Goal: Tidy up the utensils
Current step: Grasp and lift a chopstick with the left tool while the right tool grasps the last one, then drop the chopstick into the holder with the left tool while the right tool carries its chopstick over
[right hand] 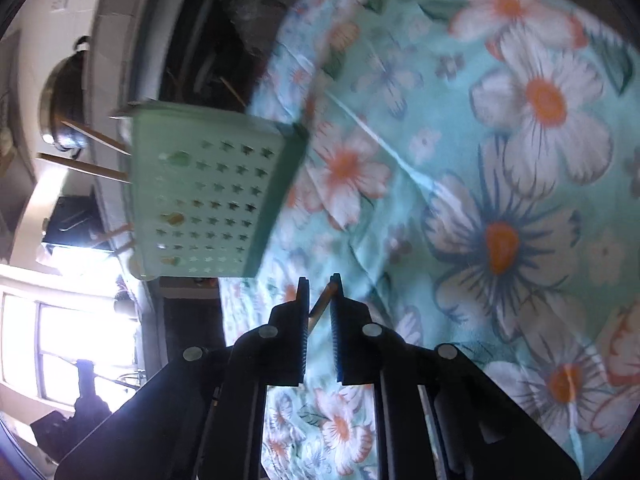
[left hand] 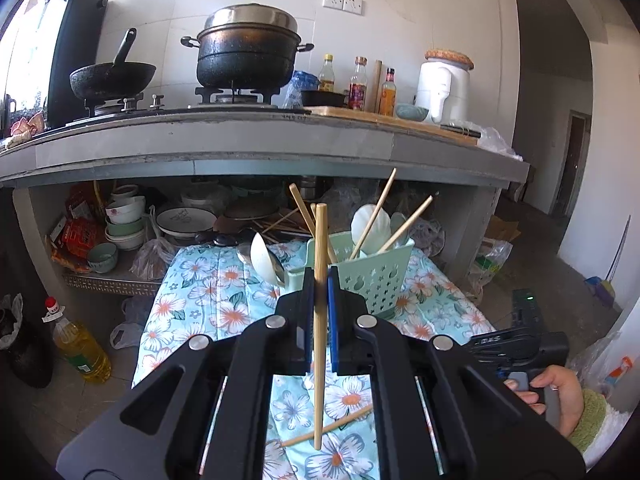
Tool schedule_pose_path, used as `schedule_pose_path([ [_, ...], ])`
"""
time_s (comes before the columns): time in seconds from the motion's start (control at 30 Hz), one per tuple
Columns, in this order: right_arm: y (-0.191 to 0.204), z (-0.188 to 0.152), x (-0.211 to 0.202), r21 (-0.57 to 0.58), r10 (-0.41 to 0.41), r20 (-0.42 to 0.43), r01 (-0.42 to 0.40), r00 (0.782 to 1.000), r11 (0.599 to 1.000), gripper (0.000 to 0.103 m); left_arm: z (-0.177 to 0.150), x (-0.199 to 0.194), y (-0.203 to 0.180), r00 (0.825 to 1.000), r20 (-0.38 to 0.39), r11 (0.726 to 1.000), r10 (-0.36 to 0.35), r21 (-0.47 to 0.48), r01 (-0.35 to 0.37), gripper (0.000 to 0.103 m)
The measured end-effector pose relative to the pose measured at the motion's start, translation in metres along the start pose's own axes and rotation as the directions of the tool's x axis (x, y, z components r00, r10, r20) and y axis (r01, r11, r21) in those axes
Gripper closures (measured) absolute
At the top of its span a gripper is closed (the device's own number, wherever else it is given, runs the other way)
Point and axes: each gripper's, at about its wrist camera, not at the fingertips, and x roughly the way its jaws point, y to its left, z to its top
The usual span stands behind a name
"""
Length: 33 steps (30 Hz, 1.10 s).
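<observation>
My left gripper [left hand: 320, 280] is shut on a bamboo chopstick [left hand: 320, 240], which it holds upright in front of the mint-green utensil holder [left hand: 376, 280]. The holder stands on a floral cloth [left hand: 208, 292] and contains more chopsticks and white spoons [left hand: 370, 228]. Another white spoon [left hand: 264, 256] leans at its left side. A loose chopstick [left hand: 328, 426] lies on the cloth below. In the right wrist view my right gripper [right hand: 320, 280] is low over the cloth [right hand: 480, 160], shut on the end of a chopstick [right hand: 320, 305], with the holder [right hand: 208, 192] just beyond it.
Behind the cloth runs a grey counter [left hand: 280, 144] with a black pot [left hand: 248, 52], a wok [left hand: 112, 78] and sauce bottles [left hand: 358, 84]. Bowls and plates [left hand: 124, 224] fill the shelf beneath. An oil bottle [left hand: 80, 348] stands on the floor at left. A hand [left hand: 560, 396] is at right.
</observation>
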Motion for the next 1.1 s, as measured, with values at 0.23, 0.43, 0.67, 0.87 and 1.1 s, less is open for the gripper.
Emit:
schedule_pose_path([
  [0.23,0.035,0.014,-0.082,-0.173,0.077,0.178,-0.046,0.981,0.984,0.098,0.034,-0.008,0.009,0.995,0.084,0.998,-0.048,-0.036,0.051,0.098],
  [0.43,0.050,0.017,-0.151,-0.259,0.133,0.309,-0.051,0.942,0.965,0.098,0.085,-0.008,0.004,0.963,0.254,0.993,-0.087,-0.056,0.105,0.098],
  [0.67,0.038,0.011,-0.189,-0.251,0.165,0.355,-0.076,0.920,0.965,0.098,0.127,0.035,-0.008,0.926,0.375,0.989,-0.049,-0.109,0.097,0.098],
  [0.87,0.030,0.011,-0.196,-0.239,0.153,0.364,-0.067,0.919,0.969,0.098,0.124,0.101,-0.015,0.946,0.322,0.994,0.021,-0.107,0.014,0.098],
  [1.1,0.025,0.012,-0.196,-0.234,0.150,0.358,-0.067,0.922,0.970,0.098,0.091,0.127,-0.006,0.963,0.267,0.990,0.043,-0.139,-0.006,0.094],
])
